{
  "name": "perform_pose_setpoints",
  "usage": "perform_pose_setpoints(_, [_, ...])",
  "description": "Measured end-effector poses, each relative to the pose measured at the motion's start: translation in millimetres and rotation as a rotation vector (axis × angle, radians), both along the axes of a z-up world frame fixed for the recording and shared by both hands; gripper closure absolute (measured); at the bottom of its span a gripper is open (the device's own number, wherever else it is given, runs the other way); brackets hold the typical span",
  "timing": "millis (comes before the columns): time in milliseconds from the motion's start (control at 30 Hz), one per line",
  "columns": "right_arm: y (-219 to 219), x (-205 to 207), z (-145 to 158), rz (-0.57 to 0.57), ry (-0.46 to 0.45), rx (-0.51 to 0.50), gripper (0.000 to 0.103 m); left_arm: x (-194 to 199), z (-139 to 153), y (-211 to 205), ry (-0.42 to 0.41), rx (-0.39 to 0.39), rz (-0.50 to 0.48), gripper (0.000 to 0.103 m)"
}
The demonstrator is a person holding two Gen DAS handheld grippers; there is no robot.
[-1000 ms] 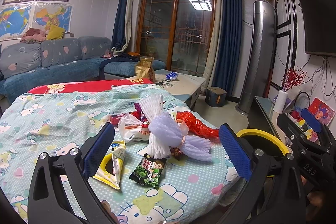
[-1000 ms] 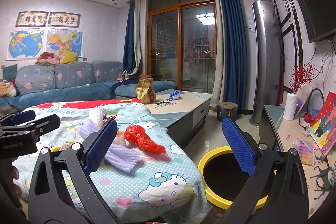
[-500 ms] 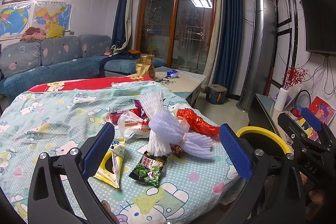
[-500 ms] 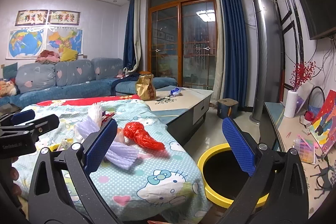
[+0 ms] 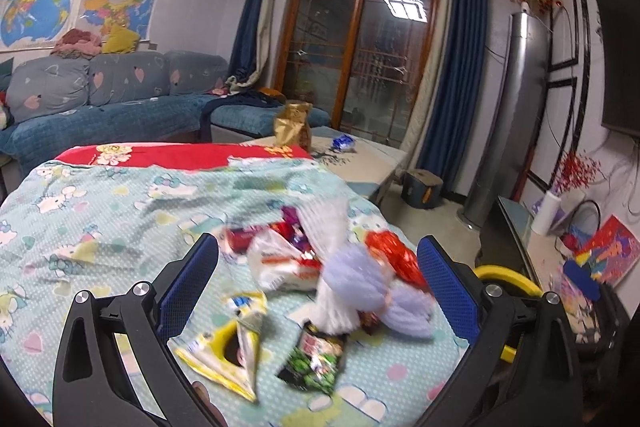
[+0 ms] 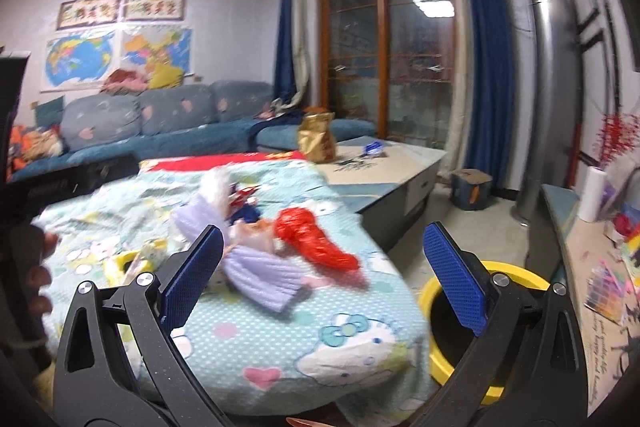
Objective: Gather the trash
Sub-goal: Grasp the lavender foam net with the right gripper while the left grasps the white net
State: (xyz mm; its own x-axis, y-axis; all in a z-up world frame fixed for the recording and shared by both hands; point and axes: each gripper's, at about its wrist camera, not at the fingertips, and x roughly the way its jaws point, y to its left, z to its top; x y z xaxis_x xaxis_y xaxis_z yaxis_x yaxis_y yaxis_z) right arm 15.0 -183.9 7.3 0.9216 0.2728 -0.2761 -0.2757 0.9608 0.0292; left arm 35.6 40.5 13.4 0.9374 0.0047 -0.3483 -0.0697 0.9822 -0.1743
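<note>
Left wrist: the left gripper (image 5: 318,283) hangs spread and empty over the wrappers (image 5: 320,291) on the tablecloth (image 5: 80,227) (approach step, I judge). Right wrist: the right gripper (image 6: 324,275), likewise apart, faces the red bag (image 6: 316,243); the yellow-rimmed bin (image 6: 520,273) waits beside. Next: descend, pinch one.

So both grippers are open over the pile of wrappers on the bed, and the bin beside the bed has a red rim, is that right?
Not quite: the bin has a yellow rim, as the right wrist view shows. The rest holds: the left gripper and right gripper are both open over the wrappers on the bed.
</note>
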Motion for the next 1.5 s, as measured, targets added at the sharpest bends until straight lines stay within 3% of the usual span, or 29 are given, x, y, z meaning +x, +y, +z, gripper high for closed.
perform_pose_setpoints(367, [53.1,24.2,-10.3,0.178,0.062,-0.135,0.011,31.7,7.7,50.5,0.039,-0.031,0.063,0.006])
perform_pose_setpoints(700, [77.9,55.4,-45.5,0.225,0.174,-0.290,0.016,81.4,-2.6,51.0,0.126,-0.051,-0.054,0.006])
perform_pose_setpoints(800, [80.1,63.1,-53.2,0.227,0.200,-0.319,0.023,102.9,-10.0,44.6,0.176,-0.077,-0.090,0.007])
perform_pose_setpoints(1000, [78.4,73.3,-67.0,0.230,0.250,-0.359,0.050,145.3,-25.2,27.4,0.276,-0.090,-0.161,0.007])
perform_pose_setpoints(1067, [77.1,74.7,-69.8,0.239,0.262,-0.365,0.067,157.5,-30.9,22.7,0.317,-0.094,-0.174,0.007])
perform_pose_setpoints(1167, [74.5,75.4,-72.9,0.263,0.277,-0.363,0.076,170.6,-40.6,19.7,0.369,-0.111,-0.172,0.007])
perform_pose_setpoints(1233, [72.7,74.0,-72.8,0.277,0.271,-0.349,0.078,174.5,-45.0,18.6,0.392,-0.108,-0.164,0.012])
perform_pose_setpoints(1300, [71.2,71.3,-71.7,0.287,0.259,-0.347,0.080,177.4,-49.5,17.5,0.406,-0.113,-0.168,0.030])
perform_pose_setpoints(1433, [70.0,66.9,-66.6,0.307,0.237,-0.338,0.084,178.3,-54.5,22.3,0.422,-0.165,-0.191,0.056])
perform_pose_setpoints(1500, [70.8,62.0,-64.3,0.313,0.226,-0.332,0.084,176.9,-53.8,25.3,0.414,-0.182,-0.190,0.077])
